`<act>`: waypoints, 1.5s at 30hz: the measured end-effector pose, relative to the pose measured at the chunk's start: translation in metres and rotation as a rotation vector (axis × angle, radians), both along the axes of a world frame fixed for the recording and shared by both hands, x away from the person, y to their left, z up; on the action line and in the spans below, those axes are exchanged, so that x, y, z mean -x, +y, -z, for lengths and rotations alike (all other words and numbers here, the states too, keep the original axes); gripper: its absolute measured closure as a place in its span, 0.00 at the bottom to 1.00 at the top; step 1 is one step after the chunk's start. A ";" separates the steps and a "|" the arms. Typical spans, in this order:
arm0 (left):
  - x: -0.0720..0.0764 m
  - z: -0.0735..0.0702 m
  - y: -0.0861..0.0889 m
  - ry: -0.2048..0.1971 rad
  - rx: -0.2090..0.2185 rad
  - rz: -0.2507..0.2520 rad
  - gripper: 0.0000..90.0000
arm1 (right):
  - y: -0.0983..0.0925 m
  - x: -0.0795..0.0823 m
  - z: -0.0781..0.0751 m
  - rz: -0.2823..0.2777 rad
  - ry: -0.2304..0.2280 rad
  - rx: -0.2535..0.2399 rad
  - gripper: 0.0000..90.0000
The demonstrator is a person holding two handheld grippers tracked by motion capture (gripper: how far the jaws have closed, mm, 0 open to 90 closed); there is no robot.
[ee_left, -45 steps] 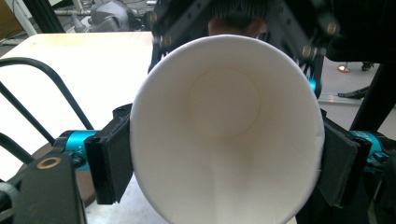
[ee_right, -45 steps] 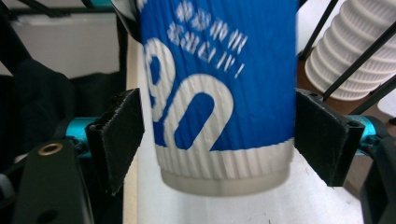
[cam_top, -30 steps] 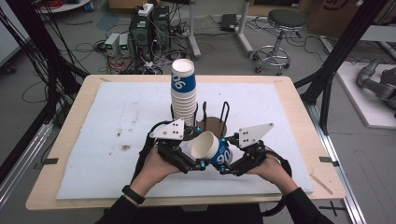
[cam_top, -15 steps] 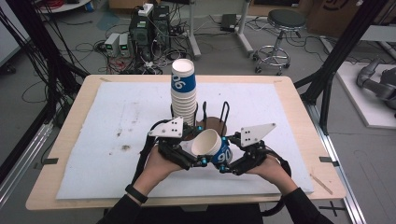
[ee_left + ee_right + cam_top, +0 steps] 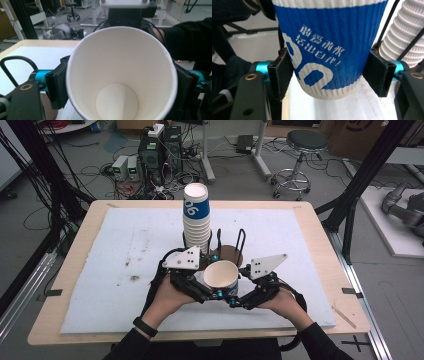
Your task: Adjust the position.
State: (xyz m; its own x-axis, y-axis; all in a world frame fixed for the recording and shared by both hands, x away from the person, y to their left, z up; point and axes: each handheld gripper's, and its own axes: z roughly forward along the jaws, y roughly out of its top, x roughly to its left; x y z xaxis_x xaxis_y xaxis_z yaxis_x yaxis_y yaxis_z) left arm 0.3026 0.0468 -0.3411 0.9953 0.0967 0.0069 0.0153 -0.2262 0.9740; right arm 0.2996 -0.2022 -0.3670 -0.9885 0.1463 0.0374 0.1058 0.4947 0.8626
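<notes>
I've got the paper cup (image 5: 221, 277) tilted over the bench's (image 5: 70, 320) near edge, mouth toward me. My right gripper (image 5: 243, 296) pinches its base, my left gripper (image 5: 207, 290) its rim, steadying it before the stack (image 5: 197, 220).

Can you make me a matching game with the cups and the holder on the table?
Things:
1. paper cup
2. stack of cups
3. wire cup holder
4. table pad

Descriptions:
A. black
B. white mat over the tabletop
C. clamped between gripper jaws
D. tall, standing upright in the holder

Pairs: 1-C, 2-D, 3-A, 4-B
</notes>
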 end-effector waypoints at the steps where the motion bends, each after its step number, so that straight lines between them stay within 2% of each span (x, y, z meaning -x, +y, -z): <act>1: 0.000 0.000 -0.001 -0.001 0.014 -0.001 0.18 | 0.000 0.000 0.000 -0.004 0.004 -0.019 0.33; 2: 0.001 0.000 -0.001 -0.005 0.027 -0.002 0.18 | 0.000 0.000 0.000 -0.004 0.004 -0.019 0.33; 3: 0.002 0.000 -0.001 -0.006 0.045 -0.006 0.17 | 0.000 0.001 -0.001 0.000 0.006 -0.051 0.33; 4: 0.002 0.000 -0.001 -0.005 0.060 -0.008 0.17 | 0.000 0.001 -0.001 0.000 0.006 -0.051 0.33; 6: 0.001 0.000 0.000 0.005 0.087 -0.005 0.17 | -0.002 0.001 -0.001 0.001 -0.004 -0.078 0.33; 7: 0.001 0.001 0.001 0.011 0.104 0.001 0.17 | -0.002 0.000 0.000 -0.005 -0.026 -0.099 0.33; 8: 0.000 0.002 0.001 0.014 0.117 0.005 0.17 | -0.002 0.000 0.000 -0.005 -0.026 -0.099 0.33; 9: 0.000 0.002 0.001 0.020 0.125 0.009 0.16 | -0.003 0.002 -0.001 -0.001 0.001 -0.108 0.33; 11: 0.000 0.004 0.000 0.026 0.141 0.014 0.16 | -0.003 0.002 -0.001 0.001 0.004 -0.117 0.33; 13: 0.001 0.005 0.000 0.026 0.158 0.011 0.16 | -0.005 0.001 -0.001 0.004 0.012 -0.150 0.33; 19: 0.000 0.004 0.000 0.027 0.193 0.005 0.19 | -0.005 0.002 0.000 0.008 0.013 -0.166 0.33; 23: -0.001 0.002 -0.001 0.025 0.191 0.004 0.22 | -0.006 0.002 0.000 0.012 0.012 -0.179 0.33; 31: -0.001 0.000 -0.002 0.015 0.173 0.011 0.25 | -0.006 0.002 0.000 0.017 0.015 -0.175 0.33; 33: -0.001 0.000 -0.003 0.002 0.146 0.007 0.25 | -0.005 0.002 0.001 0.019 0.019 -0.178 0.29; 36: 0.000 0.000 -0.005 0.004 0.136 0.009 0.26 | -0.003 0.003 0.001 0.024 0.023 -0.186 0.27; 39: 0.001 -0.001 -0.007 0.005 0.105 0.014 0.26 | -0.001 0.004 0.002 0.032 0.041 -0.229 0.24; 43: 0.001 -0.002 -0.007 0.003 0.092 0.015 0.26 | 0.001 0.005 0.002 0.033 0.043 -0.246 0.24; 45: 0.001 -0.002 -0.008 0.003 0.090 0.014 0.26 | 0.001 0.005 0.002 0.037 0.059 -0.271 0.24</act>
